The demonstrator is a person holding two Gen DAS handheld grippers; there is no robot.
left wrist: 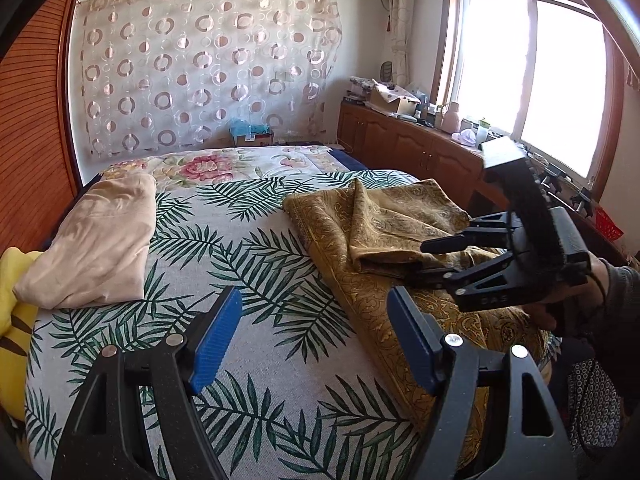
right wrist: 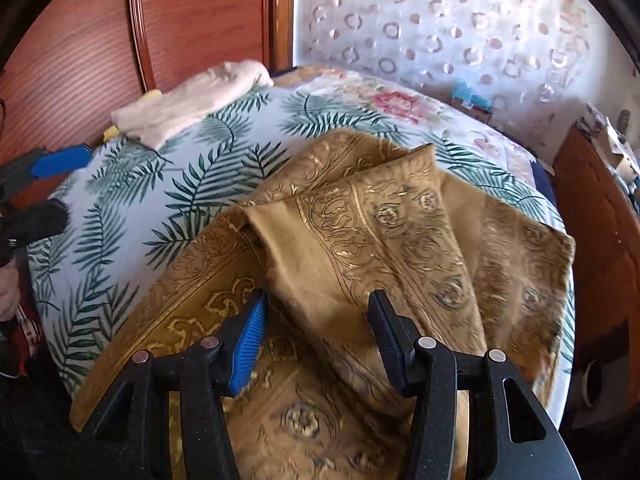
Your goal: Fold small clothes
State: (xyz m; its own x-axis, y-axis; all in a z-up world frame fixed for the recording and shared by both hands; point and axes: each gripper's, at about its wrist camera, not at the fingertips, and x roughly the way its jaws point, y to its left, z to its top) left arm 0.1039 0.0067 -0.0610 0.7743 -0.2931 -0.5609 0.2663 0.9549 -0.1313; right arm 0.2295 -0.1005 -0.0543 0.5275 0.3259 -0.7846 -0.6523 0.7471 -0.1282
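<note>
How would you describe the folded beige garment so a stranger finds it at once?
Start at the bed with the palm-leaf cover. The folded beige garment lies at its edge nearest the wooden wall panel, beside something yellow. Unlike the gold patterned cloth, it is plain and pale.

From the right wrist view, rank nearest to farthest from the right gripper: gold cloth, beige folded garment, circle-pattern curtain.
1. Gold cloth, directly under the open right gripper.
2. Beige folded garment, far left on the bed.
3. Circle-pattern curtain, on the back wall.
</note>
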